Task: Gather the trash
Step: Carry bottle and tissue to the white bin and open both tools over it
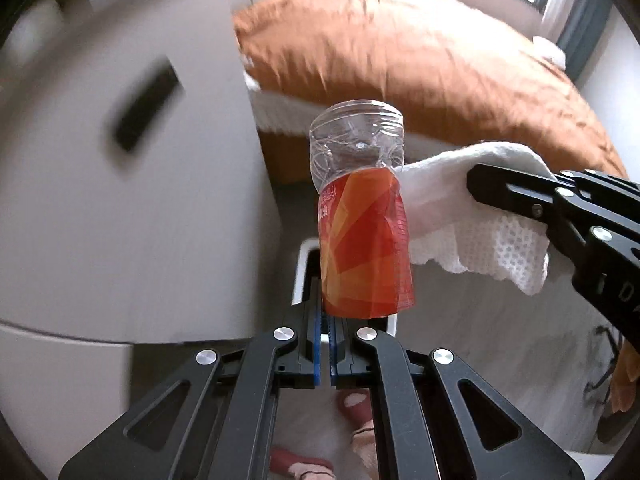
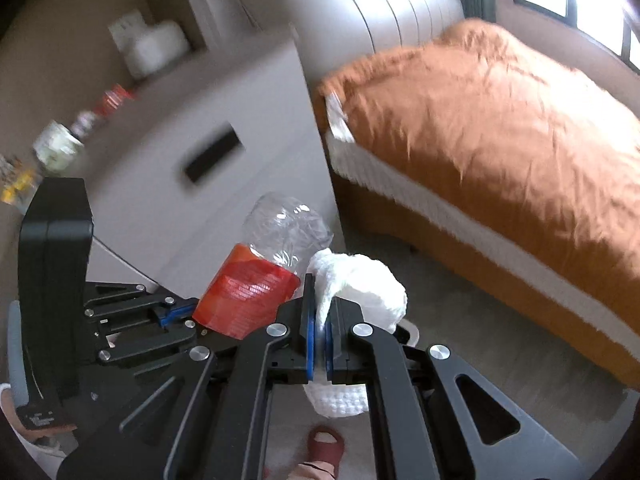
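Two pieces in hand. Left gripper [image 1: 329, 340] pinches the plastic bottle [image 1: 362, 216] by its neck end, base pointing ahead. Right gripper [image 2: 320, 320] clamps a paper towel [image 2: 360, 288] just beside the bottle. Carrying step, likely. Next: both over the white bin [image 1: 304, 268] below the left fingers, then release.

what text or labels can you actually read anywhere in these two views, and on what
None can be read for certain.
Bottle held in the left tongs: small print on its orange-red label, too small and warped to read.
Right tongs, pinching the white tissue: in the left wrist view raised letters on its body, cut off at the edge.
Items on the cabinet top: blurred, unreadable.
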